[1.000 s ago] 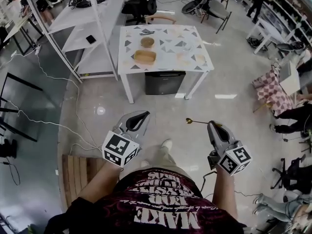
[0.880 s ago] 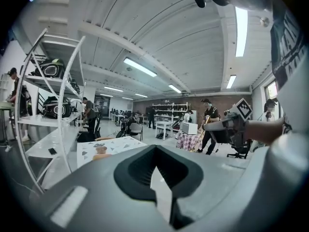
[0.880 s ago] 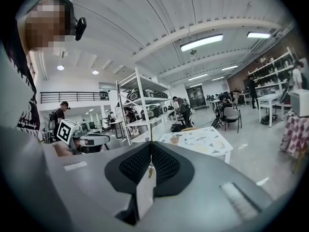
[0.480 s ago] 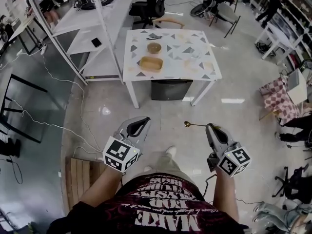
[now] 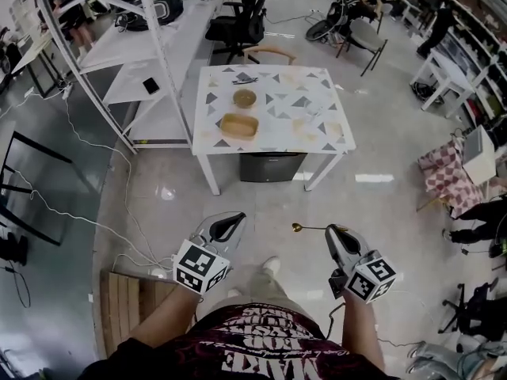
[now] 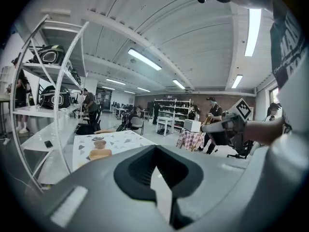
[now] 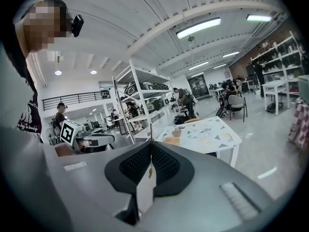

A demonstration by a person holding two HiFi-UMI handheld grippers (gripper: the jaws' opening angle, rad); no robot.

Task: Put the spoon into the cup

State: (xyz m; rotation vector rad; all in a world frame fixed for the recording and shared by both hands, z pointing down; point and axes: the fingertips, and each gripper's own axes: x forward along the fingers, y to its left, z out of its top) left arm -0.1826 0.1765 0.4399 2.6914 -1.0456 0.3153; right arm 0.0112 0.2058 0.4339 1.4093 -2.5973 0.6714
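Note:
My right gripper [image 5: 330, 230] [image 7: 151, 146] is shut on the handle of a gold spoon [image 5: 305, 228], held over the floor; the spoon's bowl points left. In the right gripper view the thin handle [image 7: 150, 133] sticks up from between the jaws. My left gripper [image 5: 236, 217] [image 6: 155, 148] is shut with nothing in it, level with the right one. The brown cup [image 5: 244, 98] [image 7: 176, 133] [image 6: 99, 143] stands on a white table with triangle marks [image 5: 309, 101], well ahead of both grippers.
A wooden tray [image 5: 238, 125] lies next to the cup, a small dark object [image 5: 244, 77] behind it. A black box [image 5: 268, 166] sits under the table. White shelving [image 5: 135, 62] stands left of it, chairs behind. Cables [image 5: 87, 204] and a wooden pallet [image 5: 131, 299] lie at my left.
Both grippers sit a little lower and closer together in the head view, and the table has shifted slightly. The spoon stays in the right gripper.

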